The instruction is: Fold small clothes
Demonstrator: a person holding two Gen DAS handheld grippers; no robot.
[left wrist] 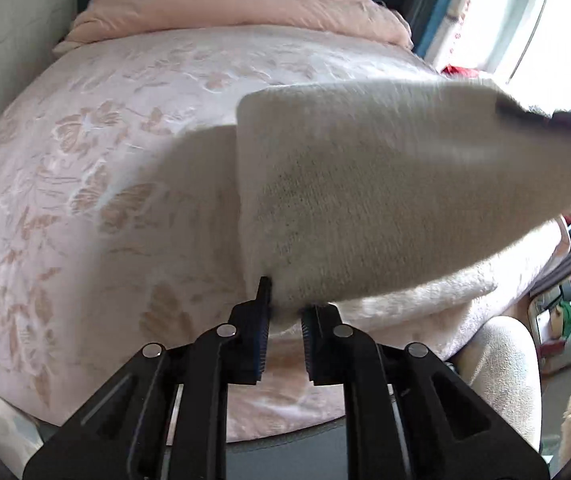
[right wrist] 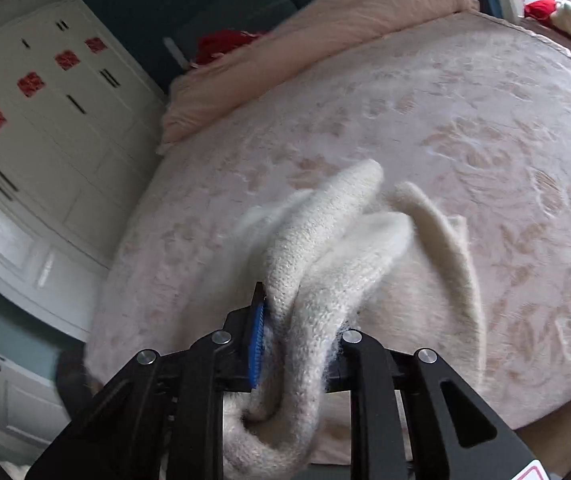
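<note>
Cream knitted garment (left wrist: 385, 184) held off the bed, stretched taut across the centre and right of the left wrist view, long axis running from the lower centre up to the upper right edge. Lower corner pinched in the left gripper (left wrist: 285, 320), jaws nearly closed on a thin fold of knit, the rest fanning up and away from the fingertips. Far end reached a dark shape at the upper right edge of that frame, likely the other tool, though too blurred to be sure. In the right wrist view, the same garment (right wrist: 317, 264) bunched into thick rolls and clamped in the right gripper (right wrist: 301, 344), a loop of it hanging back below the jaws at the bottom centre; loose flaps trailed forward toward frame centre, smeared by motion. Both tools equally committed, one at each end, so any fold would probably turn on bringing one held end over toward the other along that long axis.

Fabric looked fuzzy, soft, ribbed and fairly thick, off-white with a greyish cast in shade. Beneath lay a pink floral bedspread (left wrist: 105, 160), a folded peach quilt (left wrist: 237, 4) at the top, white cupboards (right wrist: 37, 140) at the left of the right wrist view.
</note>
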